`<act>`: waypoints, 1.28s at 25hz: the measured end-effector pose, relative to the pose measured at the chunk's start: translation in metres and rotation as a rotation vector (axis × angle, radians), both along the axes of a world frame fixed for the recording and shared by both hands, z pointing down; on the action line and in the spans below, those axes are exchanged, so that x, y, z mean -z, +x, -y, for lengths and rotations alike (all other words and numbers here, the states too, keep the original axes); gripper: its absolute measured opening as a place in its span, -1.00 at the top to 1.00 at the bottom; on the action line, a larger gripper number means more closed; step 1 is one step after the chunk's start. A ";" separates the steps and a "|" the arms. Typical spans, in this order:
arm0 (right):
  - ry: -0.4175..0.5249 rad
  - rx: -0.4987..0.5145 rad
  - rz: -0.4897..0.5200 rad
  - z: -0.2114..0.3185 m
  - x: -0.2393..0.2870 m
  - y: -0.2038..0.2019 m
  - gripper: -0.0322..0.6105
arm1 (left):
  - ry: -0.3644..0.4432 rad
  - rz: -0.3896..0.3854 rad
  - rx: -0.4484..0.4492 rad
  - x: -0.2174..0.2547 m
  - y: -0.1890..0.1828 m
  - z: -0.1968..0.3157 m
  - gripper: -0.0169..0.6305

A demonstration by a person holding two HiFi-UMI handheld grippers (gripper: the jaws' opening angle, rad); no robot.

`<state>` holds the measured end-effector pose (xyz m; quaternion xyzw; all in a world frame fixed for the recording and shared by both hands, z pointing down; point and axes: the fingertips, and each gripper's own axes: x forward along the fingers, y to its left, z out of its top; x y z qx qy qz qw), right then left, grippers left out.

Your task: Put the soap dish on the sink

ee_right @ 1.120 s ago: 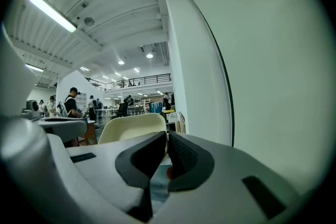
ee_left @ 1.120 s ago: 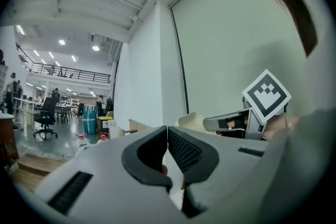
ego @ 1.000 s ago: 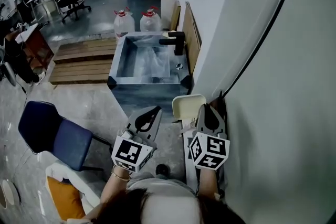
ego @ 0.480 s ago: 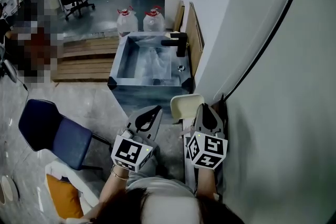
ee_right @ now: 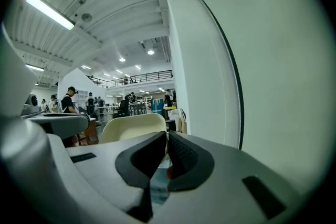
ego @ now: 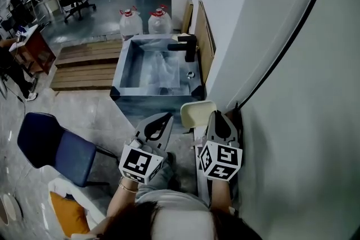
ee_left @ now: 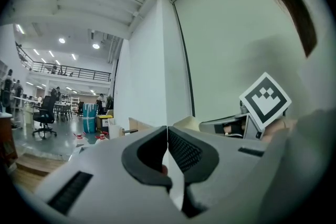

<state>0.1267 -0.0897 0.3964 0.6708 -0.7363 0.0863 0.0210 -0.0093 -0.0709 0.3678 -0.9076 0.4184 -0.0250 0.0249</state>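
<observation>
Right gripper point(ego: 217, 115) is clamped on the edge of the cream soap dish point(ego: 197, 113); dish is held in the air, short of the sink point(ego: 120, 67) and not touching it. Left gripper point(ego: 166, 117) is closed with nothing between the jaws.

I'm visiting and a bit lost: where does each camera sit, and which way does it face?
Head view: on the person's head, facing steeply down at the sink, left gripper, right gripper, forearms and hair.
Left gripper view: on that gripper, looking along its shut, empty jaws into the hall; hair above.
Right gripper view: on that gripper, looking along jaws shut on the soap dish.
Shared: head and right gripper views both show the soap dish.
</observation>
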 end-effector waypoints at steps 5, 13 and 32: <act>-0.009 -0.006 -0.002 0.021 -0.002 0.001 0.79 | -0.011 -0.003 -0.012 -0.002 0.001 0.021 0.92; -0.022 -0.004 -0.012 0.055 -0.005 -0.003 0.79 | -0.014 -0.005 -0.034 -0.002 0.007 0.053 0.92; -0.059 0.027 -0.081 0.133 -0.026 -0.024 0.79 | -0.031 -0.018 -0.044 -0.010 -0.002 0.119 0.92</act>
